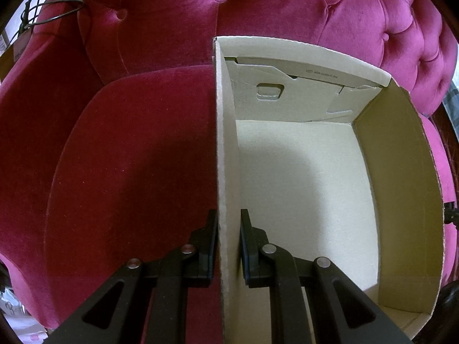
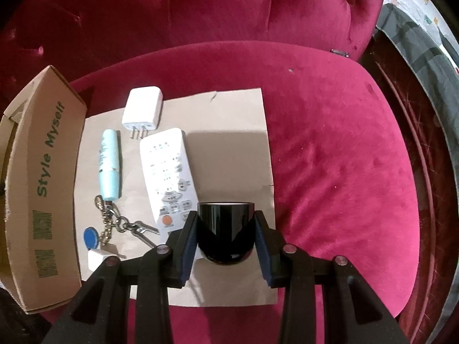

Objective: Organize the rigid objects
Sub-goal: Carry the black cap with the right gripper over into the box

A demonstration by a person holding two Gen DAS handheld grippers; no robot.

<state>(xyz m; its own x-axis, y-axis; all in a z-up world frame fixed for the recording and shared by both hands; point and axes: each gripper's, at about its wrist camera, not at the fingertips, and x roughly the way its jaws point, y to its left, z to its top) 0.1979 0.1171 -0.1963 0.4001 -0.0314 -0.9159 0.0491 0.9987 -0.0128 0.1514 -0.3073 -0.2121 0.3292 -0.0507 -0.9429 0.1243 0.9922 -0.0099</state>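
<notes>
My left gripper (image 1: 228, 218) is shut on the near left wall of the open cardboard box (image 1: 226, 143), one finger outside, one inside; the box interior is bare. My right gripper (image 2: 226, 218) is shut on a glossy black cup (image 2: 225, 229), held just above a brown paper sheet (image 2: 229, 143). On the sheet lie a white remote (image 2: 167, 172), a white plug adapter (image 2: 142, 109), a pale blue tube (image 2: 110, 166), a key bunch with a blue tag (image 2: 114, 226) and a small white block (image 2: 97, 259). The box shows at the left of the right wrist view (image 2: 43, 186).
Everything rests on a crimson velvet armchair seat (image 2: 344, 157) with a tufted back (image 1: 172, 28). A dark wire (image 1: 51, 11) hangs at the upper left. Patterned fabric (image 2: 424, 57) lies beyond the chair's right edge.
</notes>
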